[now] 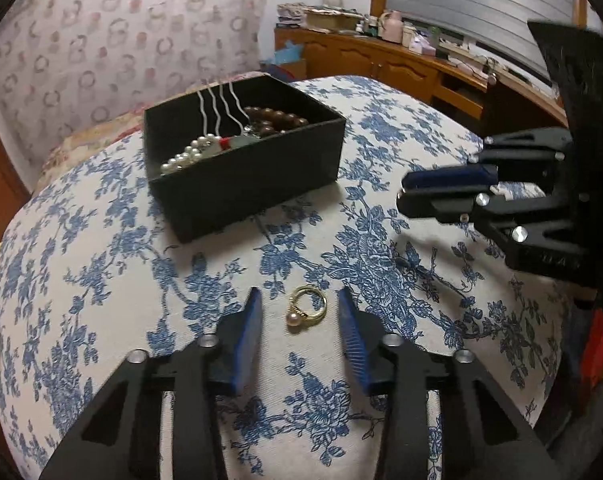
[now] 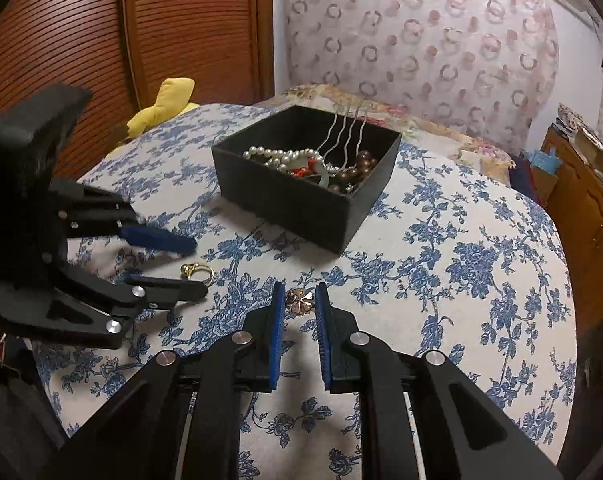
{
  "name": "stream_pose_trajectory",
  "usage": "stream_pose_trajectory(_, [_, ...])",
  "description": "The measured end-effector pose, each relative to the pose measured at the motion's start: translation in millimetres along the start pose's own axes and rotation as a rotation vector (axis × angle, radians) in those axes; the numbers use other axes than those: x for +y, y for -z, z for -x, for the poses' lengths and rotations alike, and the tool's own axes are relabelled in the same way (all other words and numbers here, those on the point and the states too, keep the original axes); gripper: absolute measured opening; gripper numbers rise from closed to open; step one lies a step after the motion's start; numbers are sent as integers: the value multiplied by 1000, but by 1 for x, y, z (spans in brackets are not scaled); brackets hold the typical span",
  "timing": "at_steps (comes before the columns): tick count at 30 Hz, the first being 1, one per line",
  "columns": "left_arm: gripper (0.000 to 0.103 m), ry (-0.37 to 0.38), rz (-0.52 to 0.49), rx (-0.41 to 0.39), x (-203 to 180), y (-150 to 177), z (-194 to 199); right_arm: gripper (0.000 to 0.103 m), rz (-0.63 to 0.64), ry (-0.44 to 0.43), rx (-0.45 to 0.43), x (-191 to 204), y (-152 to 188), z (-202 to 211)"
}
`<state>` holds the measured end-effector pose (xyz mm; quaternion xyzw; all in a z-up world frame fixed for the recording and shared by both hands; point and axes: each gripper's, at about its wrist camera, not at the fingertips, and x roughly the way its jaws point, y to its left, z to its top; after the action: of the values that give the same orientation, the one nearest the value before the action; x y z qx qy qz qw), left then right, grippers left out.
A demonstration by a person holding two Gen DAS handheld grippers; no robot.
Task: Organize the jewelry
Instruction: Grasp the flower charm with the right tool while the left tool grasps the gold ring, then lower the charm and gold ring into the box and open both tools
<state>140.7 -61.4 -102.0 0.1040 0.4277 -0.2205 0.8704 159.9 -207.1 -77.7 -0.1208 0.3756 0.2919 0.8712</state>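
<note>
Two loose pieces, each bracketed by a gripper, short of the box.

Nearest, the left gripper (image 1: 297, 314) stands part-open around a gold ring with a pearl (image 1: 306, 309) lying flat on the blue-flowered white cloth (image 1: 101, 264); its blue pads (image 1: 247, 340) do not press it. The right gripper (image 2: 299, 304) is narrow about a small bronze flower-shaped charm (image 2: 299, 302), pads close beside it, contact unclear. Either piece could skid or flip away if one pad reaches it first, since both lie low on soft fabric that may get pinched instead. Beyond sits the open black rectangular box (image 2: 301, 208) holding a white pearl strand (image 2: 277, 157), brown beads (image 1: 277, 116) and silver wavy hairpins (image 1: 217, 108), which jut above the rim and could snag a drop. Nothing lies between.
</note>
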Motion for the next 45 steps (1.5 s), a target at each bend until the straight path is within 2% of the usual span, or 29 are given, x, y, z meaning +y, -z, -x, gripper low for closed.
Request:
stream_pose_trajectory(2, [19, -10, -15, -4, -2, 0, 0, 17, -3, -4, -5, 0, -1, 1])
stream_pose_trajectory(4, [17, -1, -13, -4, -2, 0, 2, 17, -2, -7, -11, 1, -3, 1])
stream_pose_trajectory(5, [8, 0, -12, -14, -1, 0, 4, 17, -1, -8, -15, 1, -4, 1])
stream_pose_trajectory(16, [8, -9, 67, -106, 23, -23, 33, 17, -15, 2, -81, -4, -30, 9])
stream_pose_trajectory(24, [8, -50, 125, -195, 51, -60, 47, 17, -53, 23, -118, -21, -62, -3])
stream_pose_trajectory(36, [8, -81, 181, -202, 73, -80, 27, 18, -77, 18, -124, -28, -83, -21])
stream_pose_trajectory(37, [9, -83, 184, -203, 73, -81, 27, 18, -79, 19, -123, -28, -85, -22])
stream_pose_trajectory(38, [17, -86, 186, -205, 72, -81, 27, 20, -81, 19, -120, -28, -86, -24])
stream_pose_trajectory(39, [30, -94, 189, -212, 73, -80, 28, 22, -86, 21, -115, -29, -87, -26])
stream_pose_trajectory(41, [43, -111, 194, -230, 73, -78, 31, 39, -96, 27, -121, -30, -88, -25])
stream_pose_trajectory(43, [46, -130, 196, -246, 73, -75, 36, 42, -101, 46, -137, -31, -88, -21])
stream_pose_trajectory(45, [61, -144, 209, -265, 73, -70, 44, 43, -118, 62, -155, -32, -85, -13])
